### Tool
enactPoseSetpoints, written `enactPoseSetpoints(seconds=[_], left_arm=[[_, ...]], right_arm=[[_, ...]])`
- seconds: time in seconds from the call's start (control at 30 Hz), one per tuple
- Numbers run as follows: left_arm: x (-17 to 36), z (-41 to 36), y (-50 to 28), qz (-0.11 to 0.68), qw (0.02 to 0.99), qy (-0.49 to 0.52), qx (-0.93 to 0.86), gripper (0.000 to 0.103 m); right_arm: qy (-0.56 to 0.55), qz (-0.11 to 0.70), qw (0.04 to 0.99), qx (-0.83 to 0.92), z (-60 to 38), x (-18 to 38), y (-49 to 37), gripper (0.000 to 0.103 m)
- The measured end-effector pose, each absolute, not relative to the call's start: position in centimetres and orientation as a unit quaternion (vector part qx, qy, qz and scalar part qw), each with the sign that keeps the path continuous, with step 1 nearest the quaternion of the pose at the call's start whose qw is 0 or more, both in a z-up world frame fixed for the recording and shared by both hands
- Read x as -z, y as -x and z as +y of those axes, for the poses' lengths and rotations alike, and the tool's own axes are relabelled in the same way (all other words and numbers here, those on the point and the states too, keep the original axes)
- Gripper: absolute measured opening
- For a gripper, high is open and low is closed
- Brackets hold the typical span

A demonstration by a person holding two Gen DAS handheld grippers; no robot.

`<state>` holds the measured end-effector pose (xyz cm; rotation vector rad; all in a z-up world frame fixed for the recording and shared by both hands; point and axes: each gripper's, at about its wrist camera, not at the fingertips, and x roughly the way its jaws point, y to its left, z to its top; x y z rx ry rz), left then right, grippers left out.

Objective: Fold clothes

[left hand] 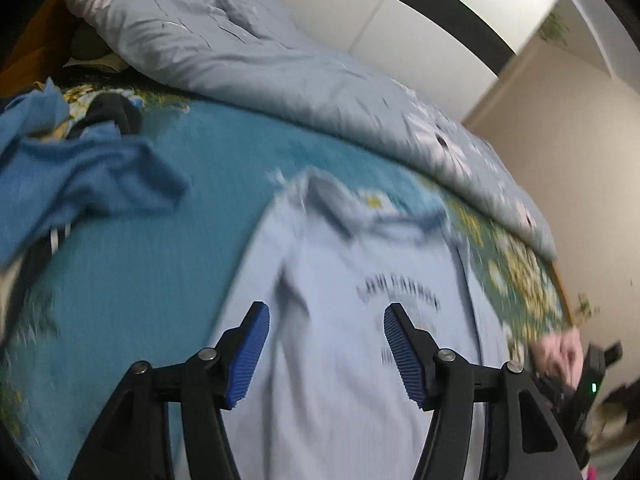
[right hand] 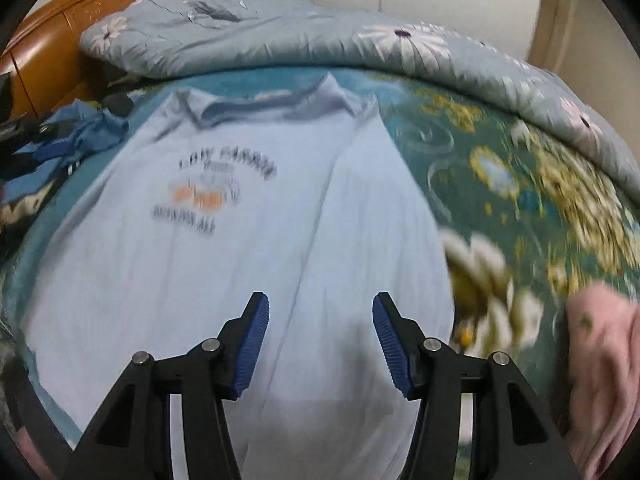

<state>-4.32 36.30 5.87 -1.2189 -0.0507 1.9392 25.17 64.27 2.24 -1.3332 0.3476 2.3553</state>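
Observation:
A pale blue polo shirt [left hand: 340,300] with dark lettering lies flat, collar away from me, on the teal floral bed sheet [left hand: 160,280]. It also shows in the right wrist view [right hand: 240,260], where an orange print sits under the lettering. My left gripper [left hand: 326,354] is open and empty, just above the shirt's left part. My right gripper [right hand: 320,346] is open and empty above the shirt's lower middle. The right gripper's body and the hand holding it show at the left wrist view's right edge [left hand: 576,376]. Both views are blurred by motion.
A grey-blue daisy quilt [left hand: 280,64] is bunched along the far side of the bed [right hand: 360,40]. A pile of darker blue clothes [left hand: 80,184] lies at left [right hand: 80,136]. A pink garment [right hand: 600,360] lies at right. A wooden headboard [right hand: 80,20] stands at the far left.

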Motion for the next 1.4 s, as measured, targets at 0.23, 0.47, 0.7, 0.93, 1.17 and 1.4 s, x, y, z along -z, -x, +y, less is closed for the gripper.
enactPoseSetpoints(seconds=[0.23,0.47,0.7,0.93,1.17,1.4], left_arm=[[-5.9,33.9,-1.8,-0.002,0.431,0.471,-0.77,0.064],[-6.7,31.3,-3.0,0.006,0.414,0.46,-0.786,0.064],[-5.2,28.7,-1.3,0.002,0.366,0.468,-0.804,0.064],[-1.8,27.5,-0.4,0.02,0.337,0.493,-0.802,0.064],[1.5,27.0,0.2,0.019,0.32,0.517,-0.794,0.047],[2.1,27.2,0.8,0.027,0.314,0.501,-0.806,0.004]], right_arm=[[0.491,0.125,0.226,-0.832,62.8,-0.2,-26.7,0.03],[0.438,0.182,0.244,-0.846,65.6,-3.0,-30.1,0.003],[0.373,0.165,0.389,-0.826,73.4,-8.7,-35.2,0.003],[0.356,0.2,0.464,-0.786,78.7,-8.4,-35.7,0.003],[0.301,0.142,0.465,-0.82,74.5,-11.4,-34.4,0.053],[0.329,0.125,0.374,-0.858,71.7,-10.4,-28.2,0.055]])
